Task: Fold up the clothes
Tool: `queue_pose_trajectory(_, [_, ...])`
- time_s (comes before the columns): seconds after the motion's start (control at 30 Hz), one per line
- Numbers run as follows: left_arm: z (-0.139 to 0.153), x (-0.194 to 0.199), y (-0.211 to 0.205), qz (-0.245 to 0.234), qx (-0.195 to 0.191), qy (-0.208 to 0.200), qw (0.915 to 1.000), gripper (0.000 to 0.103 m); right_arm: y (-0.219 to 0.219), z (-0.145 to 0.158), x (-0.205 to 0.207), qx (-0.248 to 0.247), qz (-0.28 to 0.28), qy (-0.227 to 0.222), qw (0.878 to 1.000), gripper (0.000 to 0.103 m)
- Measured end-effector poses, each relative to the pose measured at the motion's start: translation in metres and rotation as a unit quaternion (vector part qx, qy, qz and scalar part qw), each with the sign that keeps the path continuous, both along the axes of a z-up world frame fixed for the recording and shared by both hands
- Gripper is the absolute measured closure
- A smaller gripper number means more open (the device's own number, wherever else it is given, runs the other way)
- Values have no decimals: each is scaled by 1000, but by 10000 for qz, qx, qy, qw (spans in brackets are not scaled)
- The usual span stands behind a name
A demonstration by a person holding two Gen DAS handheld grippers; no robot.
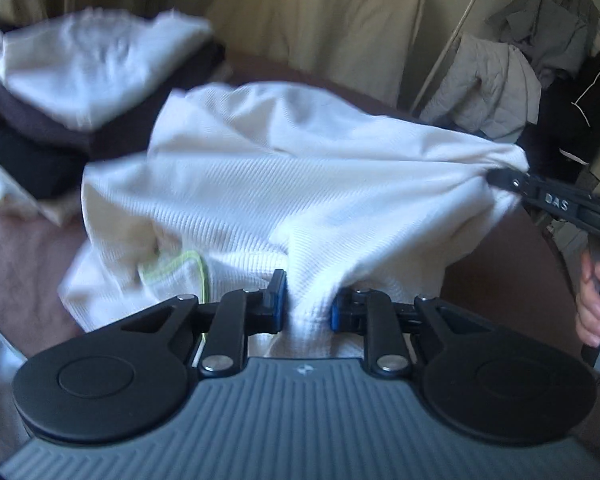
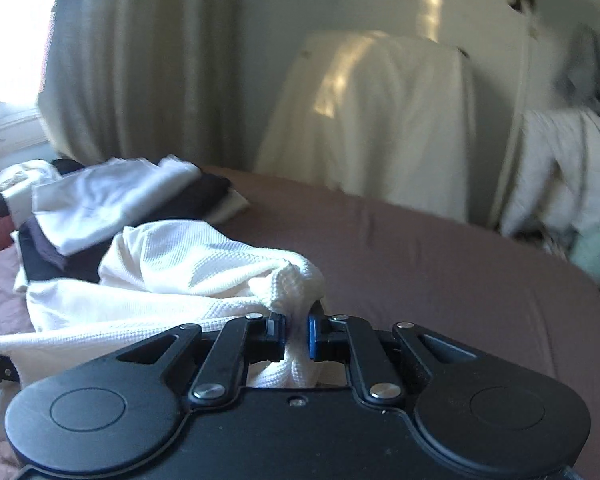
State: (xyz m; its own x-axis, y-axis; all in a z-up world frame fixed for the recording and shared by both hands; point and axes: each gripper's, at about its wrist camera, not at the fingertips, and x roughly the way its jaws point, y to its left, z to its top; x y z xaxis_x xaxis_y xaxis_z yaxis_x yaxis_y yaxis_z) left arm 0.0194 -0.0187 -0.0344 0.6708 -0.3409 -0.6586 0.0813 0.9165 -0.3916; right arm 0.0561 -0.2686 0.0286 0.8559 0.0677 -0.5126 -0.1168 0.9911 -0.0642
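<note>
left gripper (image 1: 308, 300) fingers clamped white garment (image 1: 284, 168) | right gripper (image 2: 297, 334) pinched its 3 o'clock corner | step: lifting off bed (image 2: 440, 248) | next: spread taut

Brown bedsheet (image 2: 440, 248), beige curtain (image 2: 140, 72) — draped cream cloth (image 2: 376, 120).

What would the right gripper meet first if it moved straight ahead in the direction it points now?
The right gripper is shut on a bunched edge of the white garment, so cloth goes with it. Beyond that, bare brown bed cover lies ahead; it probably meets that first, though depth is unclear.
</note>
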Motion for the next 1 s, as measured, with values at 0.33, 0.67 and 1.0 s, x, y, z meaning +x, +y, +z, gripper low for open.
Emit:
queue_pose_trajectory(0.33, [-1, -13, 18, 150, -565, 284, 9979, 87, 13, 12, 11, 21, 78, -137, 9999, 92])
queue_pose_trajectory(0.67, [7, -27, -21, -507, -584, -107, 9969, 59, 4, -14, 53, -1406, -733, -301, 9869, 85])
queue_pose_trajectory(1.0, [-40, -13, 45, 712, -189, 413, 9964, 56, -30, -56, 16, -183, -1172, 791, 9898, 58])
